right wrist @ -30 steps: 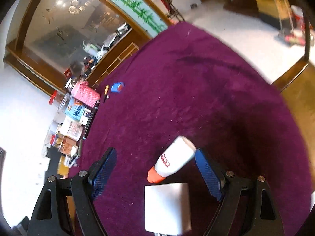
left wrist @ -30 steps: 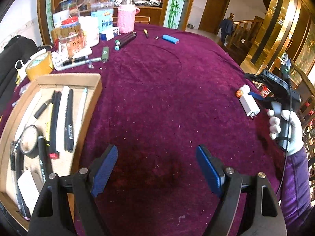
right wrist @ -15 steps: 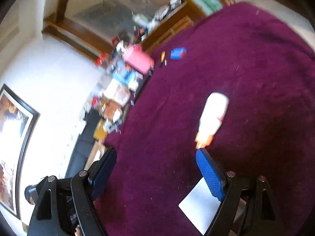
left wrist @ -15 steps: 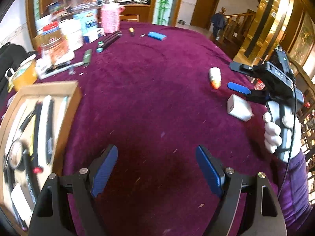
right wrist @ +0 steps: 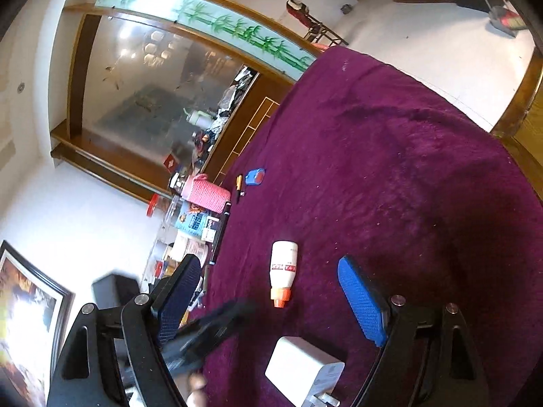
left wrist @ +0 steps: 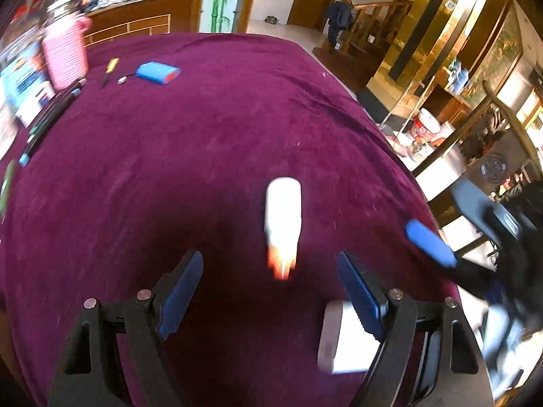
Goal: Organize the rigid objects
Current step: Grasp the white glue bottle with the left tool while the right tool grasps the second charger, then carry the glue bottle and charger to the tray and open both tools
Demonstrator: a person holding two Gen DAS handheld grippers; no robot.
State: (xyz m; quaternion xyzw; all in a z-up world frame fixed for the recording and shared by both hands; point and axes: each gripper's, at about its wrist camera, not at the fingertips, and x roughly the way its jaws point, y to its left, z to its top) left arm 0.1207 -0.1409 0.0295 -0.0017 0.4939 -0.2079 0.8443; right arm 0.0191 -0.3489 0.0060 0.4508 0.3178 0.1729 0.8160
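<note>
A white bottle [left wrist: 283, 217] with an orange cap lies on the purple tablecloth [left wrist: 203, 156], cap toward me. My left gripper [left wrist: 269, 264] hovers open over its cap end, touching nothing. A white charger block [left wrist: 339, 342] lies partly hidden behind the left gripper's right finger. In the right wrist view the same bottle [right wrist: 284, 266] lies ahead of my open right gripper [right wrist: 268, 264], and the charger [right wrist: 300, 368] sits below, near the jaws' base. The blurred left gripper [right wrist: 210, 330] comes in from the left. A blue pad of the right gripper [left wrist: 429, 244] shows at the table's right edge.
A blue battery pack [left wrist: 156, 73], a yellow pen [left wrist: 109, 69], a pink-sleeved flask [left wrist: 66, 54] and several markers [left wrist: 47, 118] lie at the far left. The table's edge drops off to the right, with buckets and clutter beyond. A person [left wrist: 337, 20] stands by the far stairs.
My left gripper has swept right, away from the cardboard tray, and now hangs over the bottle. The right gripper rolled and drew back, so bottle and charger sit farther ahead of it.
</note>
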